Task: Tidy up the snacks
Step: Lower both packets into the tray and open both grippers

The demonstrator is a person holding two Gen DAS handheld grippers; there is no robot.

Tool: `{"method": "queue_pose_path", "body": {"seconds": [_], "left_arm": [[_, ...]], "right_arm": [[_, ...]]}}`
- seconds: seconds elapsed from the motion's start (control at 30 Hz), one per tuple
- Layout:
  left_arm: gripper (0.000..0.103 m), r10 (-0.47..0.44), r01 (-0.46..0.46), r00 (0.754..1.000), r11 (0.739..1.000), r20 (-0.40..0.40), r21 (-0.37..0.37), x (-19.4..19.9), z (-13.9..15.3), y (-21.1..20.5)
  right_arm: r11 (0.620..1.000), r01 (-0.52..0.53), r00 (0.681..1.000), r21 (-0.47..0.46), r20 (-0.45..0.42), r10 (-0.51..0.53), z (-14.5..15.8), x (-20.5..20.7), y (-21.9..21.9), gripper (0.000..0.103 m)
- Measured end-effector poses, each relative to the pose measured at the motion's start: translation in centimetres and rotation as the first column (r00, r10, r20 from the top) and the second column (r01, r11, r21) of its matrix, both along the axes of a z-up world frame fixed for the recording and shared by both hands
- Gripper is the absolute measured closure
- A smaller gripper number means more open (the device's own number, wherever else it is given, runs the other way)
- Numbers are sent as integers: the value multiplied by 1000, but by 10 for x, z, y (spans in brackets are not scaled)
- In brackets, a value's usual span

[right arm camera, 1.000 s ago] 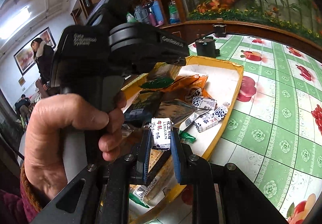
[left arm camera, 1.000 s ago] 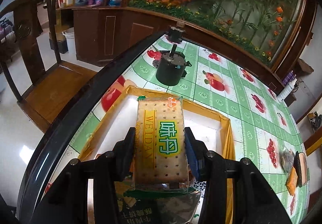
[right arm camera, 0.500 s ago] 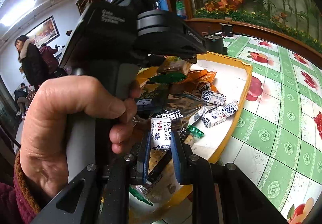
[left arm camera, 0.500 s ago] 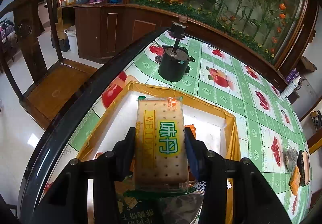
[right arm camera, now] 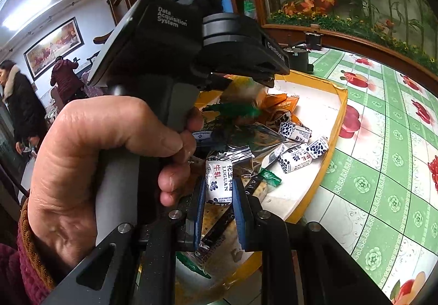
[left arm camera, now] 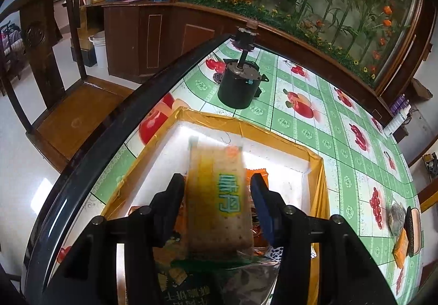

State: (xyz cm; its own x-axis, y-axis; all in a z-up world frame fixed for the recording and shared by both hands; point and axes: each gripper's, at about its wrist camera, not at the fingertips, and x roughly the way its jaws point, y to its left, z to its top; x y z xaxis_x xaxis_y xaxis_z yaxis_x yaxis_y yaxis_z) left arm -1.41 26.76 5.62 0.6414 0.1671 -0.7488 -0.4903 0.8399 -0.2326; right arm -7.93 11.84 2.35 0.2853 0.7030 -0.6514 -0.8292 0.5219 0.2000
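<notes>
In my left hand, my left gripper (left arm camera: 217, 190) hangs over the yellow-rimmed tray (left arm camera: 319, 168), and its jaws are opening: the cracker packet (left arm camera: 216, 195) stands between the fingers with a gap showing at each side, blurred as if slipping free. Its long axis runs straight ahead, away from me and down toward the white floor of the tray, so I judge it will land lengthwise on the orange snack packs (left arm camera: 257, 176) just beneath and to its right. Past the tray's far rim a small black motor (left arm camera: 238, 88) sits on the green fruit-print tablecloth (left arm camera: 323, 124). Further right, from my other camera, the left hand (right arm camera: 109, 157) wrapped round its handle fills the near side of the view. Beside it my right gripper (right arm camera: 219, 190) is clamped on a white peanut nougat candy (right arm camera: 219, 181), held upright with its long axis pointing away from me, above the tray's near corner. Matching blue-and-white candies (right arm camera: 301, 149) lie loose in the tray ahead and to the right, next to a silver foil pack (right arm camera: 260, 138). The room behind has dark wooden cabinets, a glass panel of painted flowers, and two people standing far off at the left.
</notes>
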Motion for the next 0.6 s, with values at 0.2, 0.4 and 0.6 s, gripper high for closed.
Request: {"method": "queue_pose_path", "body": {"seconds": [0.2,0.4,0.6], "left_arm": [[46,-3,2,1000,1000,16,6,-2,3,-2],[39,4,-5,999,1000,47,21,-7,9,-3],[38,7,-10,997,999,73,34,-10,14,-4]], "right_arm": [[1000,2,1000,11,7,-3,2,-1,-2,81],[999,11,1000,38,15,-11,6,-1,-6,79],[997,30,999,70,12,-31,10,5,-12,77]]}}
